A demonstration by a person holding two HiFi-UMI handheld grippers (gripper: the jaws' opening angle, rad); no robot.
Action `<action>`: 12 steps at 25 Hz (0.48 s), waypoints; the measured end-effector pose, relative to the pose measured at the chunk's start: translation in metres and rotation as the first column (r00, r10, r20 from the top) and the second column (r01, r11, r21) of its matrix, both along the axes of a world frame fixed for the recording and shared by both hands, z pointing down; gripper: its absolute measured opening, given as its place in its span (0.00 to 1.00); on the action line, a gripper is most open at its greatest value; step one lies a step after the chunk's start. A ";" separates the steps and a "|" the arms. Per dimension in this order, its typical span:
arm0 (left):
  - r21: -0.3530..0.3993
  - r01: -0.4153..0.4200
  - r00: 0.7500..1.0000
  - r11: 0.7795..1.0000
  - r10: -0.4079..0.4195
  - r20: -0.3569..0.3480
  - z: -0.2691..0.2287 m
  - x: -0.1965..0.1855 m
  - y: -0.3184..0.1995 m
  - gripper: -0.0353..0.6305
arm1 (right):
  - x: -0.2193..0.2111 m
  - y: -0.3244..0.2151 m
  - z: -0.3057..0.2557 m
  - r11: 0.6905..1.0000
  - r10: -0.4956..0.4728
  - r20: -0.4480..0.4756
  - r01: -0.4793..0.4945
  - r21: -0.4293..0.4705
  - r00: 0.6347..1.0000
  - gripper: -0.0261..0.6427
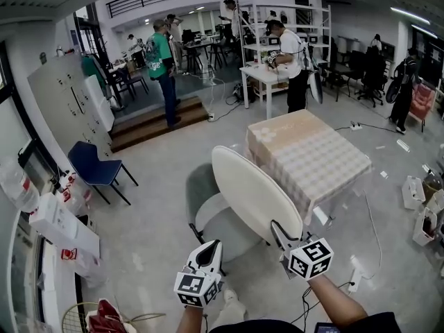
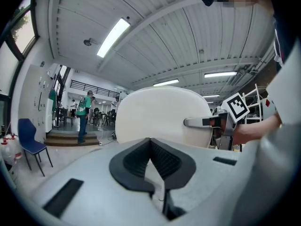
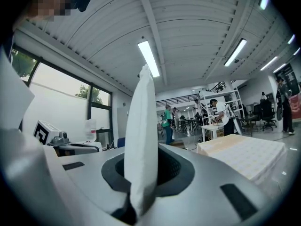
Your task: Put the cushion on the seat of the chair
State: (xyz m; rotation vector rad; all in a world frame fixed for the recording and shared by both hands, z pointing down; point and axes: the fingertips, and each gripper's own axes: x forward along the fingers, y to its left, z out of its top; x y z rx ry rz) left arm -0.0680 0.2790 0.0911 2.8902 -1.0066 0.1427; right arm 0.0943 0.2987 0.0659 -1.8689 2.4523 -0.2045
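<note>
The right gripper (image 1: 277, 227), nearest the lens, is clamped on the lower rim of the cushion (image 1: 253, 186) and held about level. The chair (image 1: 220, 226) stands just below, its grey seat bare. The cushion is carried on edge, tilted, over the seat's right edge, not yet laid. It should be tipped flat and centred before release. The left gripper (image 1: 211, 247) is held closed and empty by the seat's near edge.

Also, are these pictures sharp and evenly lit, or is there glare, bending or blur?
Head view: strong fisheye bending, dark corners, the cushion sharp. Left gripper view: glare from a ceiling lamp, the left gripper soft because it is so near. Right gripper view: bright window at left, the cushion edge soft close to the lens.
</note>
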 end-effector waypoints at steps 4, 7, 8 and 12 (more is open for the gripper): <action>-0.008 0.003 1.000 1.000 -0.003 0.001 0.004 -0.001 -0.017 0.06 | 0.000 -0.017 0.003 1.000 0.002 0.002 -0.002 -0.004 1.000 0.13; -0.014 0.003 1.000 1.000 -0.003 0.004 0.007 0.000 -0.030 0.06 | 0.003 -0.030 0.004 1.000 0.006 0.004 -0.006 -0.007 1.000 0.13; -0.014 0.002 1.000 1.000 -0.002 0.006 0.007 0.001 -0.035 0.06 | 0.005 -0.034 0.004 1.000 0.006 0.004 -0.006 -0.008 1.000 0.13; -0.017 -0.001 1.000 1.000 0.001 0.012 0.008 0.004 -0.054 0.06 | 0.008 -0.054 0.006 1.000 0.010 0.005 -0.009 -0.013 1.000 0.13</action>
